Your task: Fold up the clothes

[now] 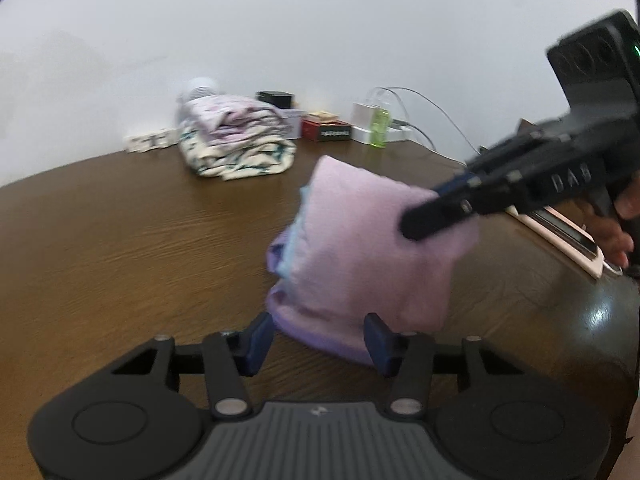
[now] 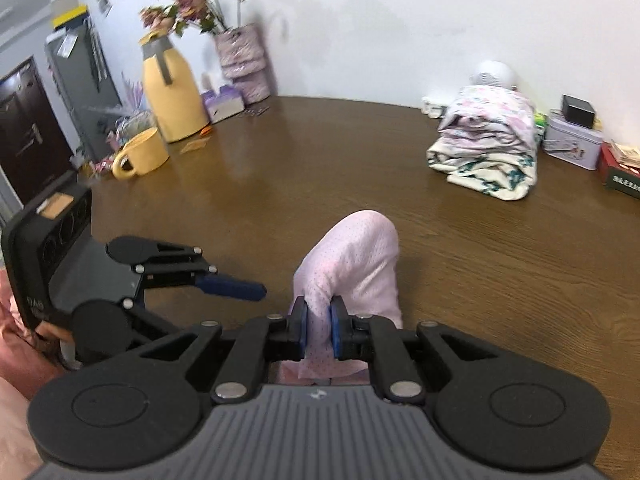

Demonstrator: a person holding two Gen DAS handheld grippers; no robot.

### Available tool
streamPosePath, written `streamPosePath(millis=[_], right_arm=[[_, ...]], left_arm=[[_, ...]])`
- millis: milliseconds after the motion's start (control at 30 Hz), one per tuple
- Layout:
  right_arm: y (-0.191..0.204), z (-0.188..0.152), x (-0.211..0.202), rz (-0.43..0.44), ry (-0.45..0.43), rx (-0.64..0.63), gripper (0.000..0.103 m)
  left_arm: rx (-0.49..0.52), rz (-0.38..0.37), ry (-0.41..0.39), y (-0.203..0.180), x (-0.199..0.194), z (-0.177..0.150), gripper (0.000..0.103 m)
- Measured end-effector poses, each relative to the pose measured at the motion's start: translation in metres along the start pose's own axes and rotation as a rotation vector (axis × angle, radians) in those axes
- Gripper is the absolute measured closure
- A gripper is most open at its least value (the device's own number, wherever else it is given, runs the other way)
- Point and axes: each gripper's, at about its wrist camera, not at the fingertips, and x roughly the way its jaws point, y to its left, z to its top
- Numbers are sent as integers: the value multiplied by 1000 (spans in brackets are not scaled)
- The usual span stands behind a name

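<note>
A folded pale pink garment (image 1: 352, 248) hangs a little above the brown wooden table (image 1: 120, 240). My right gripper (image 2: 319, 328) is shut on a bunched edge of the pink garment (image 2: 356, 256). In the left wrist view the right gripper (image 1: 420, 224) comes in from the right and pinches the cloth's upper right corner. My left gripper (image 1: 320, 340) stands open just in front of the garment's lower edge, and its pads do not press the cloth. Seen from the right wrist, the left gripper (image 2: 240, 292) is left of the cloth and apart from it.
A stack of folded patterned clothes (image 2: 488, 140) lies at the back right of the table (image 2: 480, 280). A yellow jug (image 2: 172, 88), yellow mug (image 2: 140, 156) and flower vase (image 2: 244, 64) stand back left. Boxes and a tin (image 2: 572, 140) line the wall. A green bottle (image 1: 379, 128) stands there too.
</note>
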Motion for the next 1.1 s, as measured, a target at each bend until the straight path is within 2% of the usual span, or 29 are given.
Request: streamPosePath(millis=[100, 233, 333, 467, 533, 600, 800, 1000, 1100], right_arm=[[9, -4, 12, 6, 35, -7, 92], [17, -14, 24, 0, 62, -18, 91], [20, -20, 30, -5, 65, -19, 90], [23, -26, 33, -15, 56, -27, 86], [20, -27, 25, 1, 32, -12, 72], [16, -28, 14, 17, -1, 4, 66], [-3, -30, -6, -8, -82, 6, 66], [-13, -43, 21, -26, -33, -9, 66], [-17, -49, 25, -15, -36, 2, 65]], left_arm=[[-40, 21, -54, 7, -14, 1, 58], [-65, -2, -129, 7, -27, 10, 61], [-73, -23, -168, 3, -31, 18, 70], [-65, -33, -147, -8, -14, 31, 85], [-63, -26, -123, -10, -5, 33, 86], [-64, -18, -101, -11, 2, 33, 86], [-74, 5, -63, -11, 14, 26, 86], [-52, 36, 0, -13, 29, 20, 85], [-50, 40, 10, -14, 27, 23, 85]])
